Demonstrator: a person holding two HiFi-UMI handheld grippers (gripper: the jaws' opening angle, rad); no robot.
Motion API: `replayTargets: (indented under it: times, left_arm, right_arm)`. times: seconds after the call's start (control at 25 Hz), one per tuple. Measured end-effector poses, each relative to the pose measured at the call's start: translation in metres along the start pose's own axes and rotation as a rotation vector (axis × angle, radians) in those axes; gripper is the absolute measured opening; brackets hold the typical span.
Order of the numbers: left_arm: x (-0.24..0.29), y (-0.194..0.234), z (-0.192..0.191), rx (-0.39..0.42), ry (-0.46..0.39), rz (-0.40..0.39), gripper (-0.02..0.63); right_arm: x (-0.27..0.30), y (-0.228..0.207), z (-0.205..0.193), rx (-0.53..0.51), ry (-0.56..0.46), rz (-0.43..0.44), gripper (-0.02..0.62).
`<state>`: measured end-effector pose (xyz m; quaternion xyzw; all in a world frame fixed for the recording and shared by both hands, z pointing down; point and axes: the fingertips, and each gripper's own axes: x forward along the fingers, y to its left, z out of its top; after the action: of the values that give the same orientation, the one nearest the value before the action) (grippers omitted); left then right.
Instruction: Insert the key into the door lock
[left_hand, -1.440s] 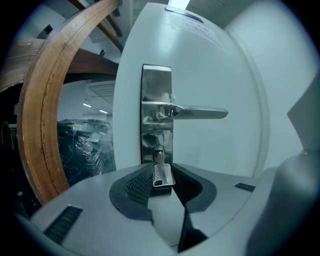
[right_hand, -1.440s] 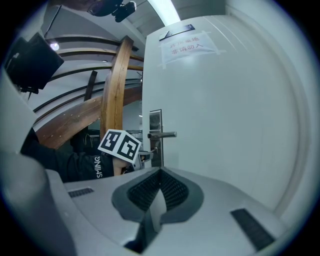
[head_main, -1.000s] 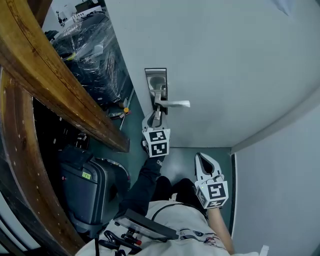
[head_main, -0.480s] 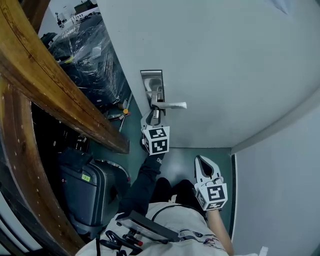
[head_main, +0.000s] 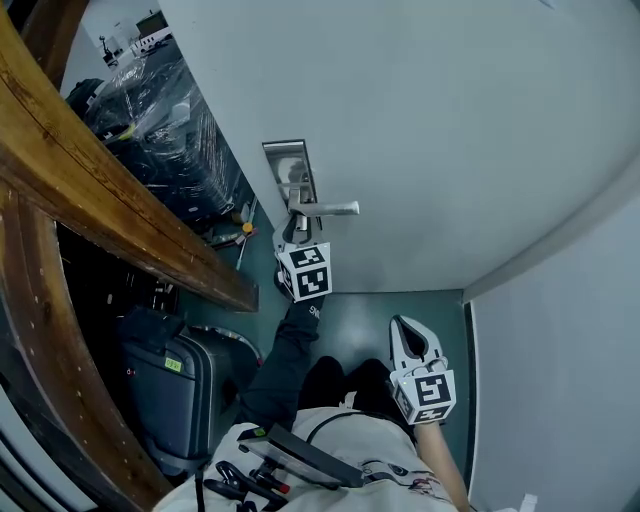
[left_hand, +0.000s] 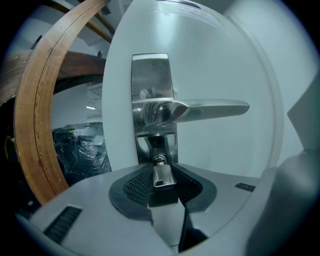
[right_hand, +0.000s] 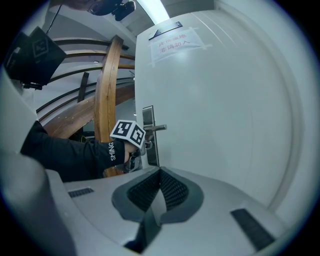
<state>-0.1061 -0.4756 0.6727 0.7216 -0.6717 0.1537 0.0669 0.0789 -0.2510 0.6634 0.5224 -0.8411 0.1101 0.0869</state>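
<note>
In the left gripper view, a small silver key sits pinched between the black ribbed pads of my left gripper, which is shut on it. The key's front end meets the round lock cylinder at the bottom of the steel lock plate. How deep it sits I cannot tell. The lever handle points right just above. In the head view, the left gripper is pressed up under the handle on the white door. My right gripper hangs back, shut and empty.
A curved wooden beam runs along the left, with plastic-wrapped goods behind it. A dark suitcase stands on the floor at the lower left. A grey wall closes in on the right. A paper notice is stuck high on the door.
My left gripper has crept up and left toward the lock plate with the key. The head view has drifted, so the door sits further left. The right gripper has barely moved.
</note>
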Motion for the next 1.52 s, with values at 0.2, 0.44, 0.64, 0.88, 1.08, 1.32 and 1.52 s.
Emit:
replayTargets:
  times: [0.2, 0.44, 0.64, 0.88, 1.08, 1.32, 1.52]
  left_arm:
    - [-0.019, -0.003, -0.004, 0.013, 0.028, -0.058, 0.118]
    - [-0.125, -0.019, -0.002, -0.064, 0.027, -0.123, 0.117]
    - [-0.185, -0.028, 0.046, -0.067, -0.011, -0.143, 0.043]
    - [-0.229, -0.021, 0.087, -0.045, -0.058, -0.168, 0.006]
    - [-0.242, -0.005, 0.116, -0.071, -0.103, -0.147, 0.006]
    - [-0.24, -0.004, 0.136, -0.062, -0.145, -0.146, 0.006]
    - [-0.237, -0.01, 0.149, -0.056, -0.179, -0.164, 0.006]
  right_arm:
    - [-0.011, 0.006, 0.021, 0.006, -0.007, 0.002, 0.006]
    - [-0.022, 0.02, 0.079, 0.011, -0.008, 0.024, 0.006]
    - [-0.019, 0.031, 0.137, -0.003, -0.044, 0.061, 0.006]
    - [-0.031, 0.041, 0.181, 0.003, -0.076, 0.062, 0.006]
    - [-0.03, 0.038, 0.202, 0.0, -0.109, 0.031, 0.006]
    - [-0.028, 0.042, 0.221, -0.024, -0.158, 0.043, 0.006]
    - [-0.025, 0.042, 0.23, -0.036, -0.181, 0.045, 0.006]
